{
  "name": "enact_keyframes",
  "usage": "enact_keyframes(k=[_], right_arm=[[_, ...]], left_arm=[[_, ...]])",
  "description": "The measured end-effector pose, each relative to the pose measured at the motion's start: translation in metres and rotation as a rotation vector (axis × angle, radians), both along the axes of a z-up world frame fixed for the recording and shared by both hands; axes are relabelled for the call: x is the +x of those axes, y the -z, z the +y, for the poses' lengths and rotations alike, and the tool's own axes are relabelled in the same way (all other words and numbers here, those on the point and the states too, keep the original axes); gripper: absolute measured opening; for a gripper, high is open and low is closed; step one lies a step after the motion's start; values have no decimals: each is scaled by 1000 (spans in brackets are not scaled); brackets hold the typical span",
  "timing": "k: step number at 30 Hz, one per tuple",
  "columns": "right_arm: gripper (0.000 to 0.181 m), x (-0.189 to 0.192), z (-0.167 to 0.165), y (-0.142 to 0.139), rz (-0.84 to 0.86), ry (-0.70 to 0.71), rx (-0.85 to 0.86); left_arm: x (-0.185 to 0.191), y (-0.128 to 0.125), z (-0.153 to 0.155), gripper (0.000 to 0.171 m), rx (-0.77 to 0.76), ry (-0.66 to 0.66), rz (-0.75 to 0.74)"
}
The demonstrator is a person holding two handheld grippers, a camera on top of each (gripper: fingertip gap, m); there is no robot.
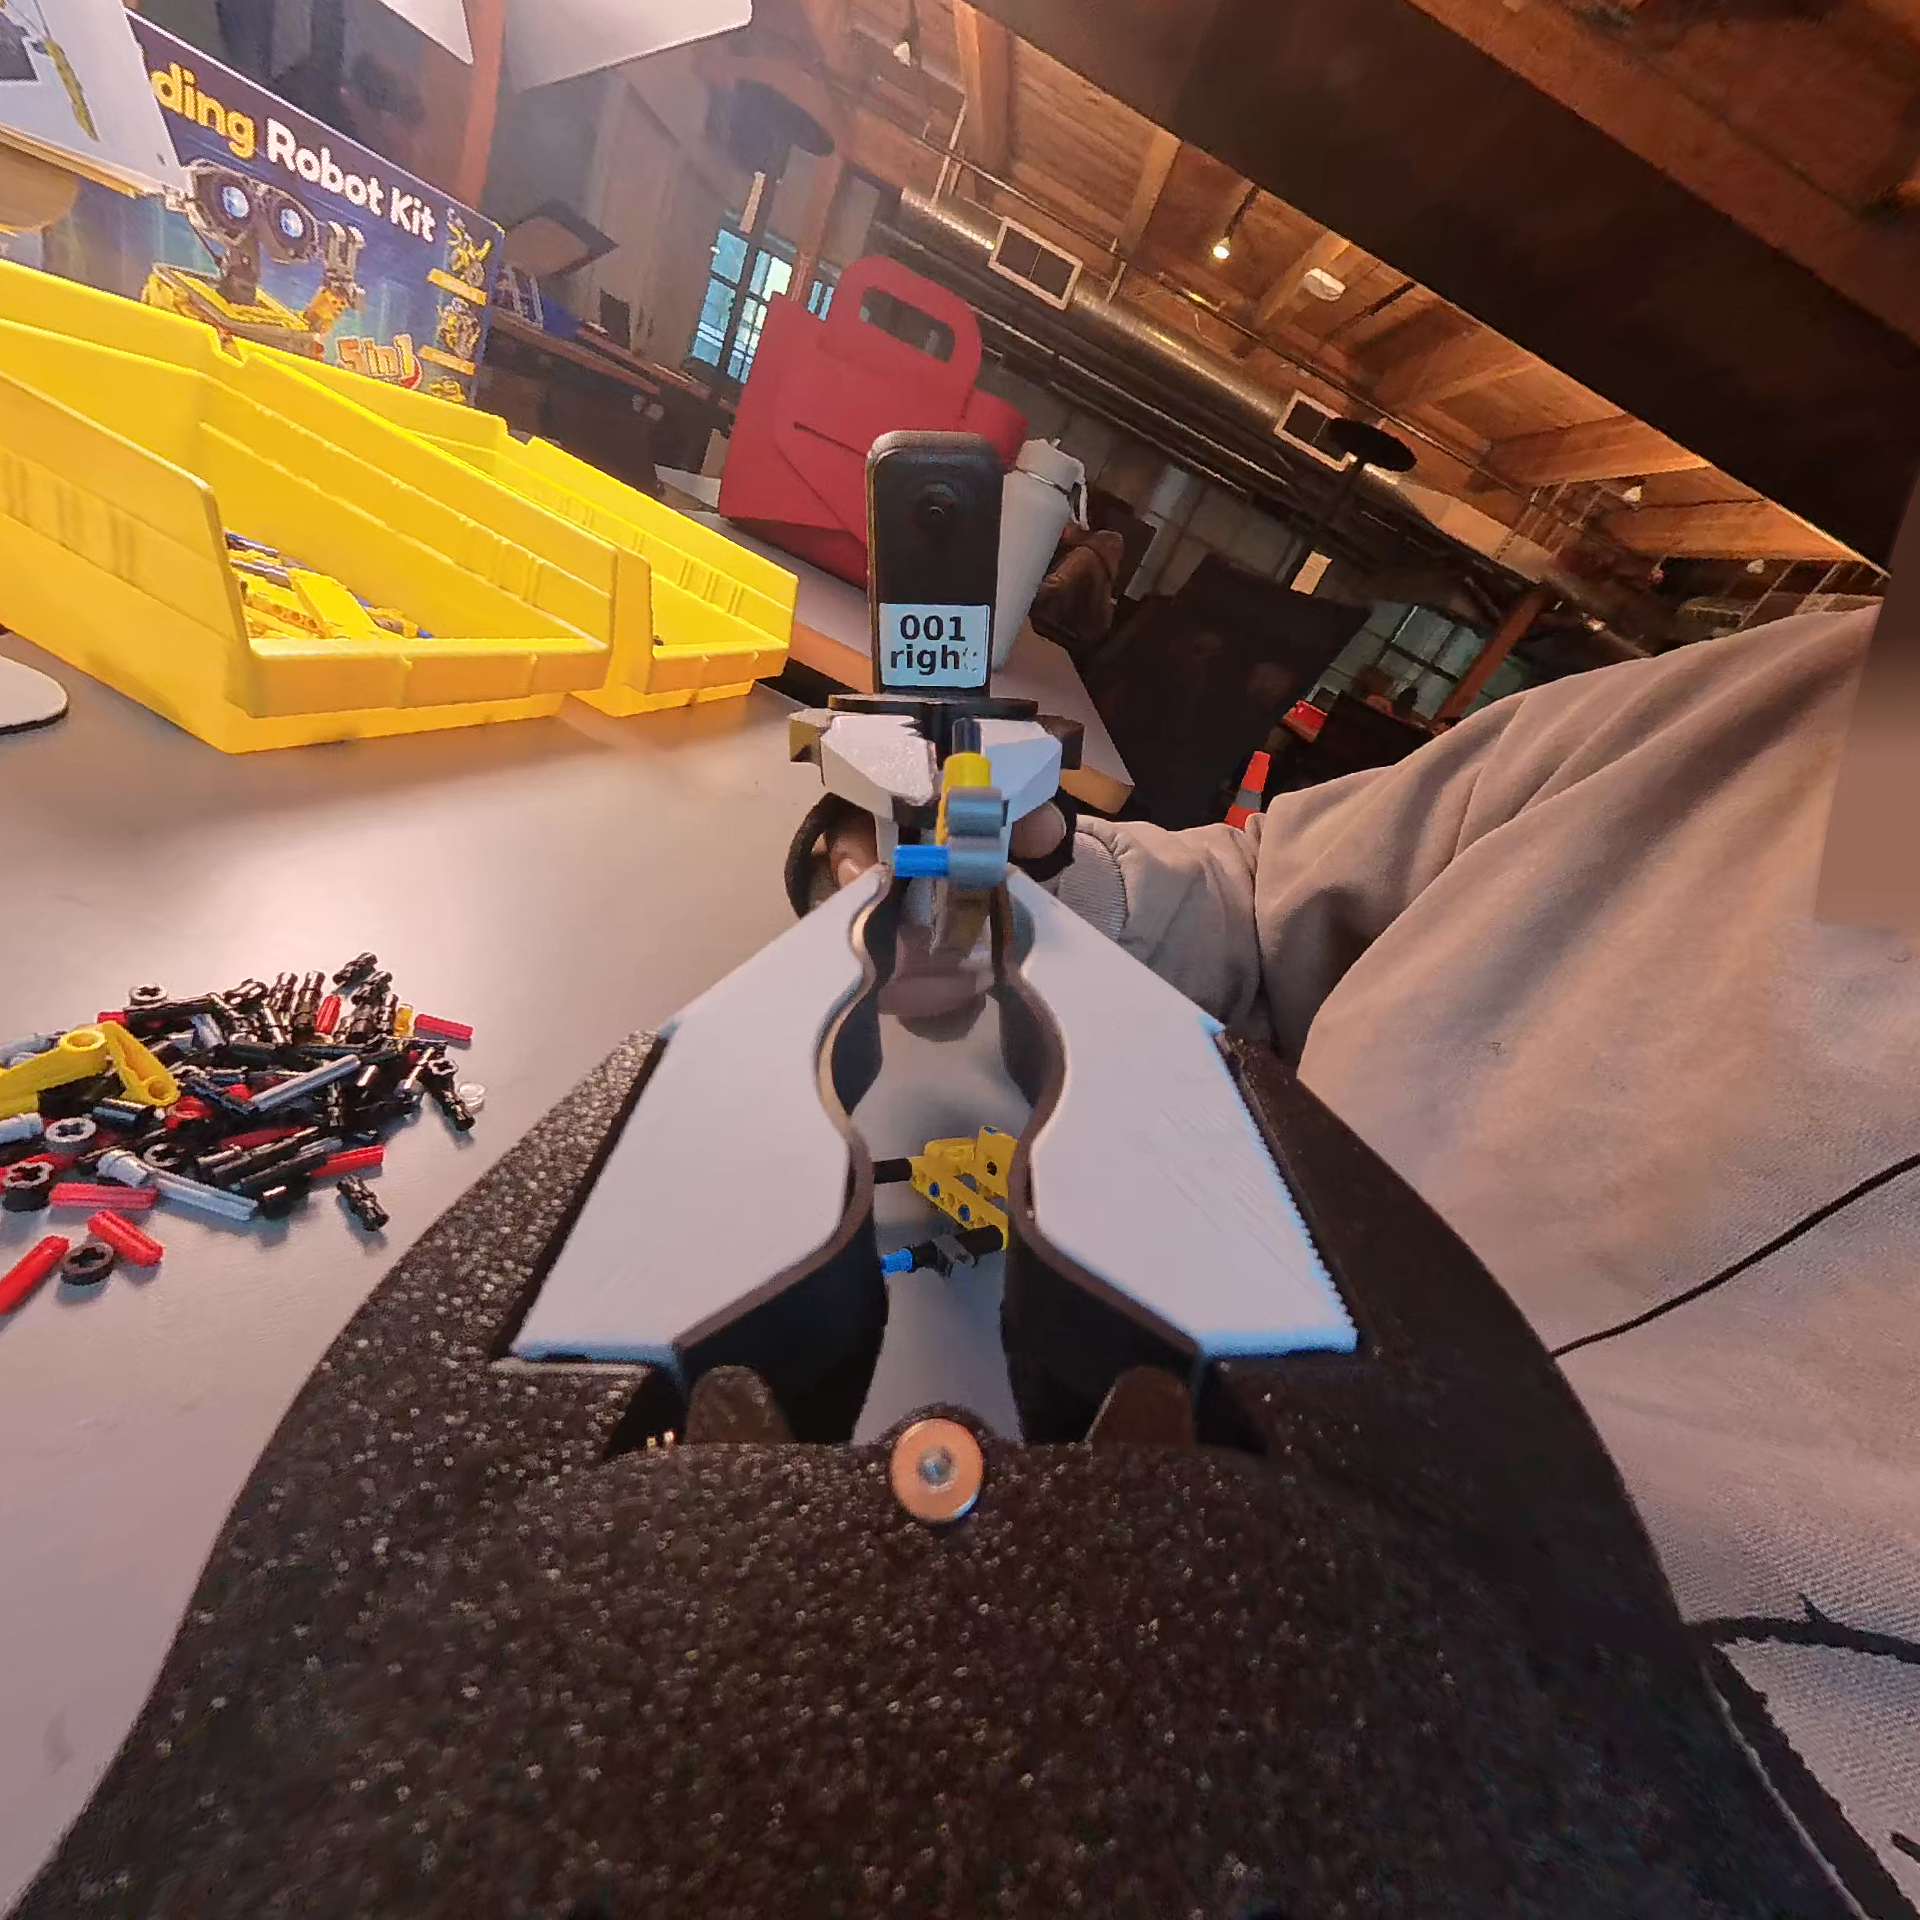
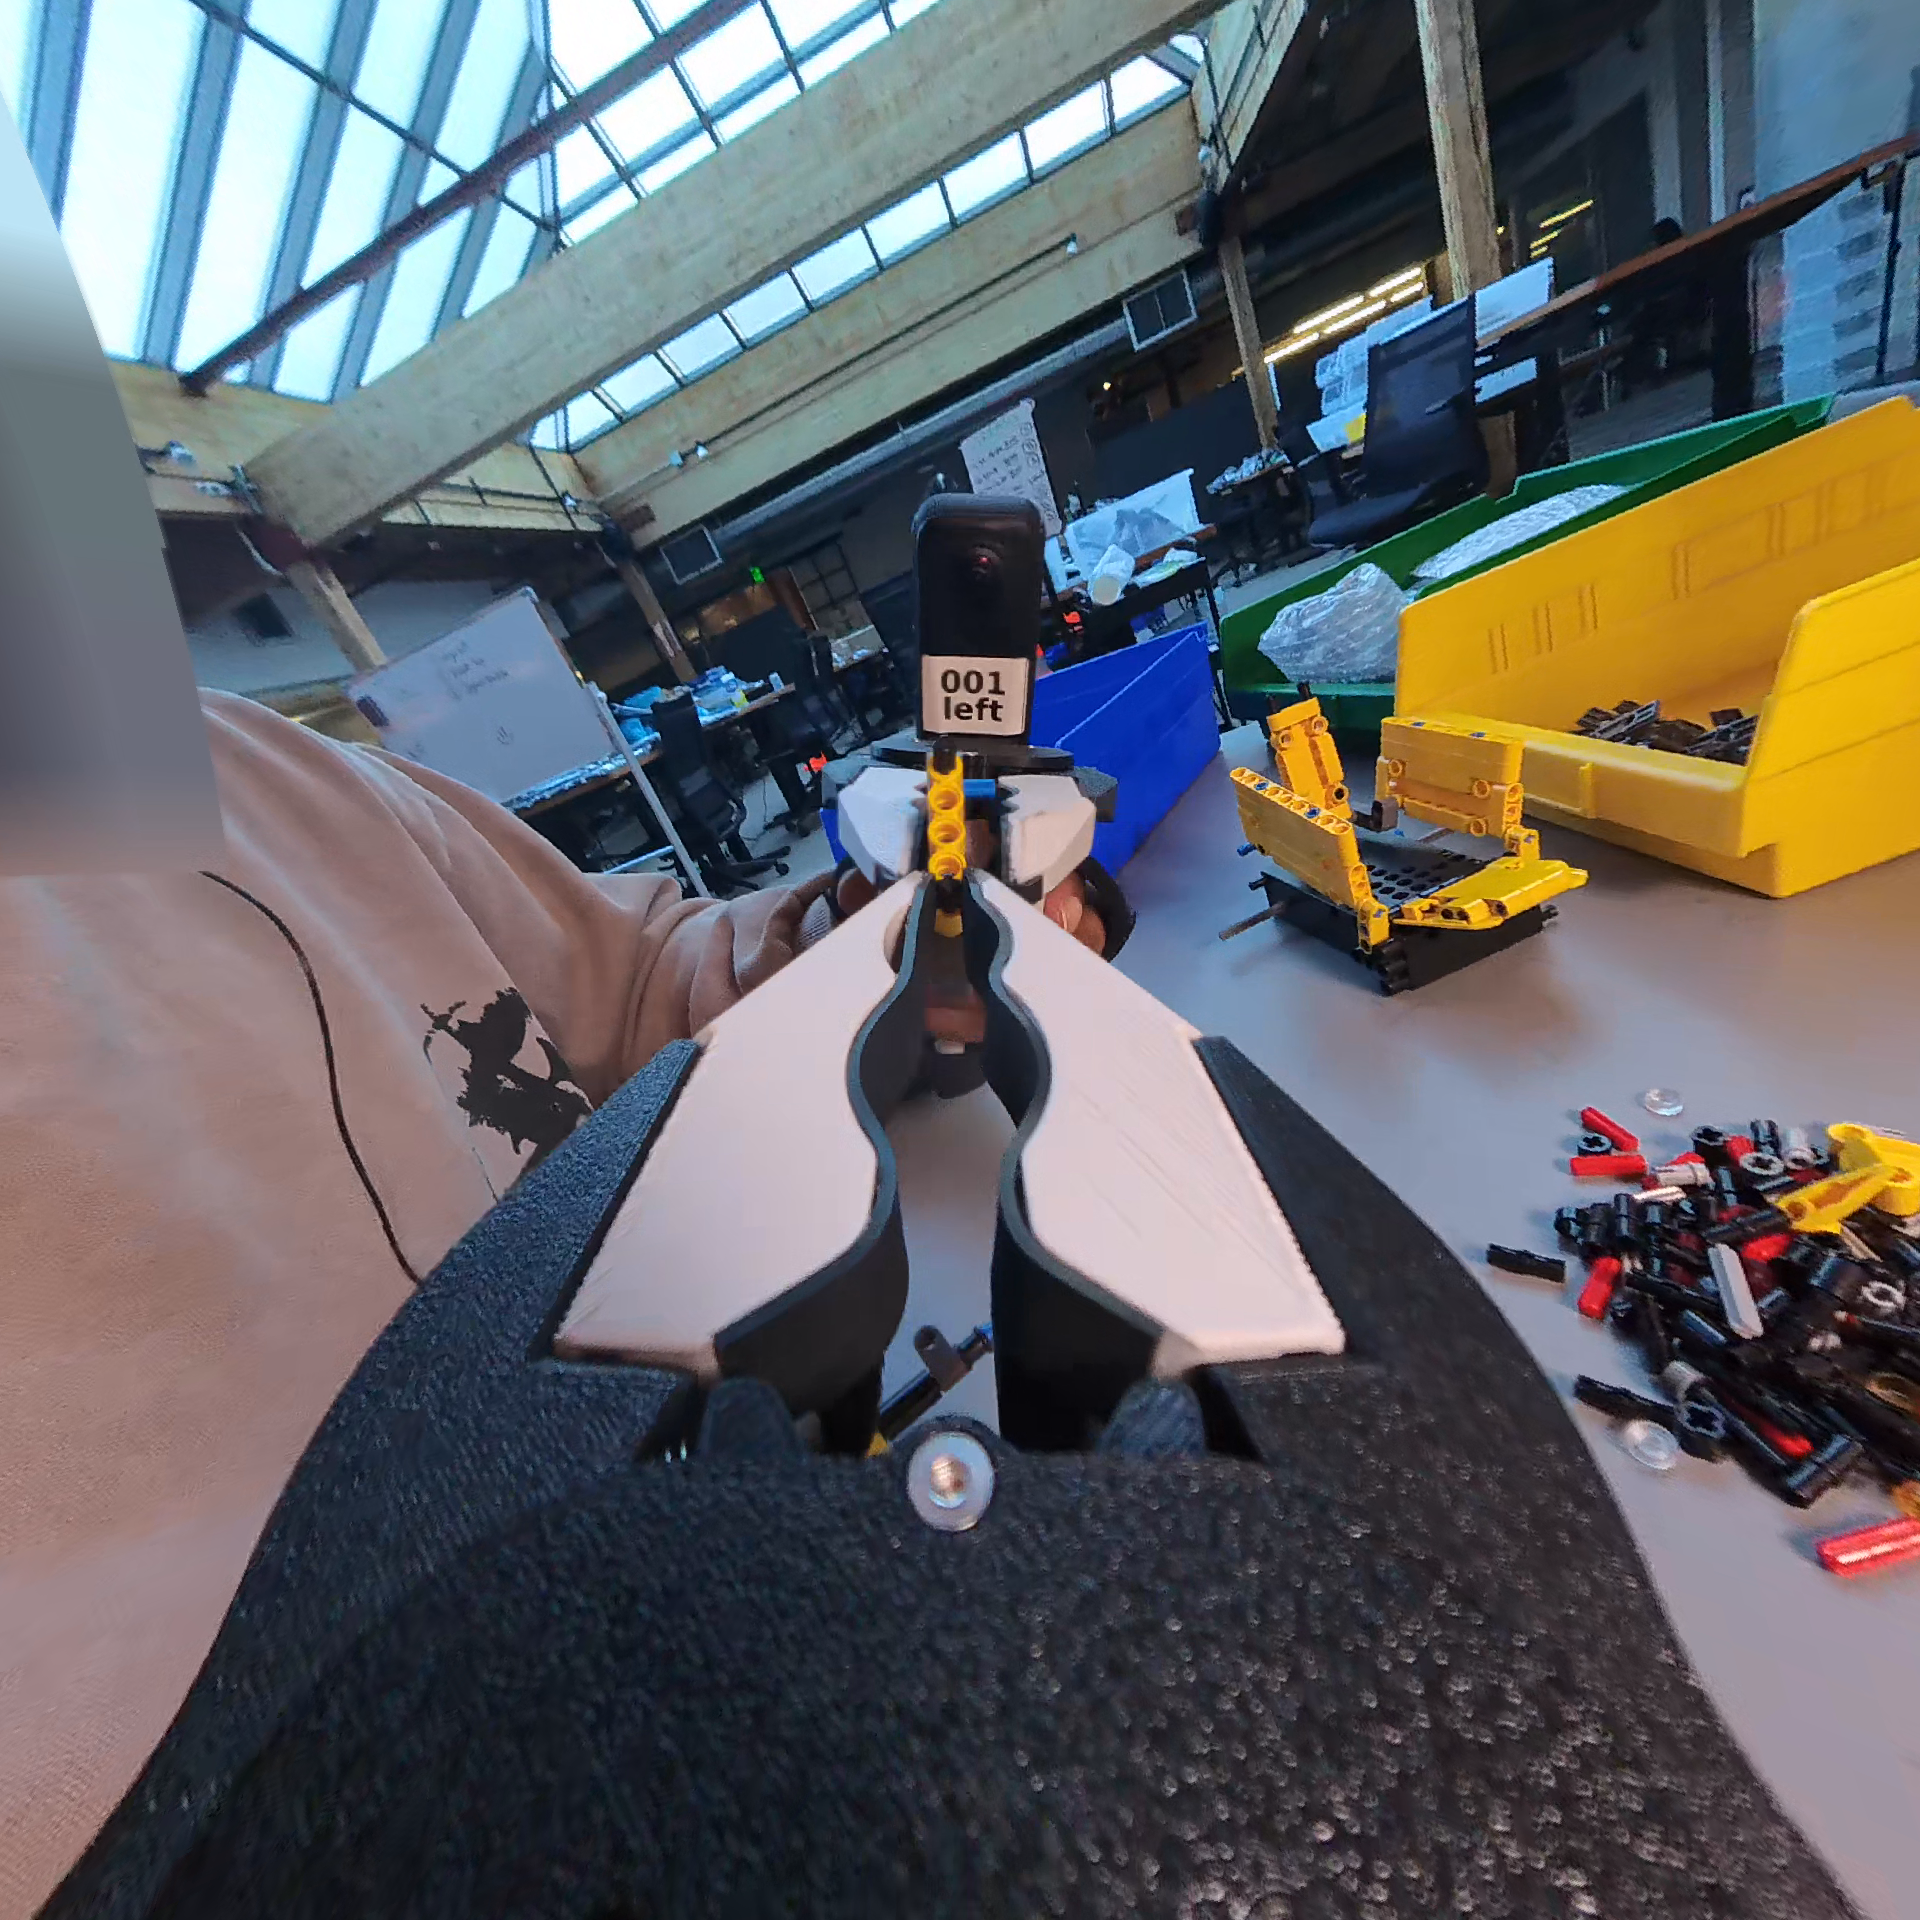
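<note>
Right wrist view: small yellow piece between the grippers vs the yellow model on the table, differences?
Pose: small yellow piece is pinched between left gripper and right gripper, off the table; yellow model rests on it. Build: the piece is one slim beam with pins; the model is bulky, panels on a black base. Shared: yellow holed beams.
</note>
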State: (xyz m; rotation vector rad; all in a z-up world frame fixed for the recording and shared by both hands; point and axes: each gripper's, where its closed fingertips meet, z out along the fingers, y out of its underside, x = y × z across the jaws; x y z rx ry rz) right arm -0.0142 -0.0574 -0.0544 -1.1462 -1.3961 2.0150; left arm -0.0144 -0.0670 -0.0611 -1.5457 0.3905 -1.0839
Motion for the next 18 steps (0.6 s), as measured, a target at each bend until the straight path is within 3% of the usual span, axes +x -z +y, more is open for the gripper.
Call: enact_keyframes(k=[2, 5, 8, 13, 18], right_arm=[[4, -2, -3, 4, -14, 0, 21], [4, -1, -7, 9, -28, -13, 83], [17, 2, -8, 6, -14, -1, 166], [7, 2, -20, 15, -35, -15, 266], [6, 3, -23, 11, -16, -31, 270]], left_arm=[[0, -2, -1, 6, 17, 2, -7], [0, -1, -3, 5, 11, 23, 23], [7, 7, -6, 5, 21, 35, 123], [19, 18, -10, 5, 9, 76, 201], [17, 14, -11, 5, 18, 52, 216]])
